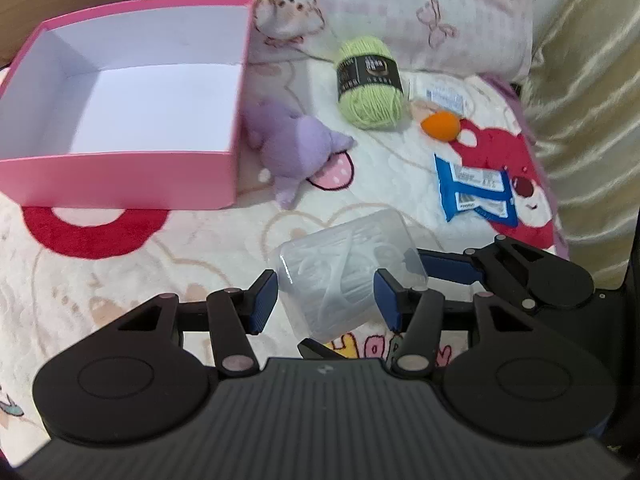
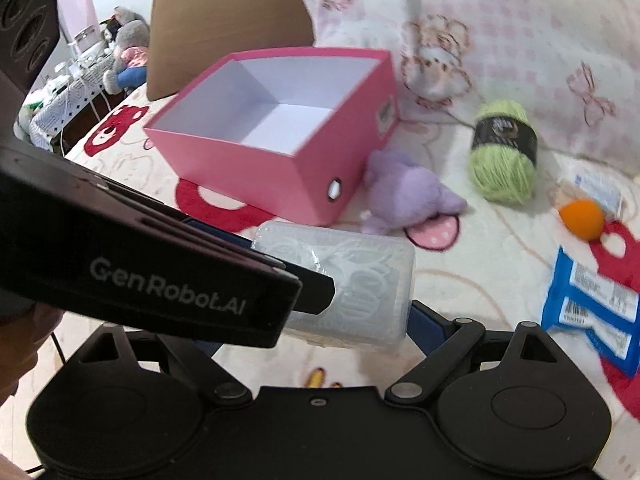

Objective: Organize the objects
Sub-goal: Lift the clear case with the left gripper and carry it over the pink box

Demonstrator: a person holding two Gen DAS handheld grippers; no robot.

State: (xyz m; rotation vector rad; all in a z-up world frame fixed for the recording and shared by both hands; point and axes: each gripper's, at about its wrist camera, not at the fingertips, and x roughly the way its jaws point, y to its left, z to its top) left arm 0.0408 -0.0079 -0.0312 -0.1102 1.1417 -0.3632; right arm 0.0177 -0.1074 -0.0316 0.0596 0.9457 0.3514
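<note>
Both tongs pinch one clear, rounded plastic case of white floss picks (image 1: 347,276), held above the patterned bed blanket (image 1: 160,264): the left tongs (image 1: 326,300) press their blue pads on its two sides, and the right tongs (image 2: 312,330) clamp it from the other end, one pad hidden behind the left tool. Beyond sits an open pink cardboard box with a white inside (image 1: 132,92); a purple plush toy (image 1: 290,148) lies against its corner. Farther right lie a green yarn skein (image 1: 368,82), an orange sponge (image 1: 440,125) and a blue packet (image 1: 474,188).
</note>
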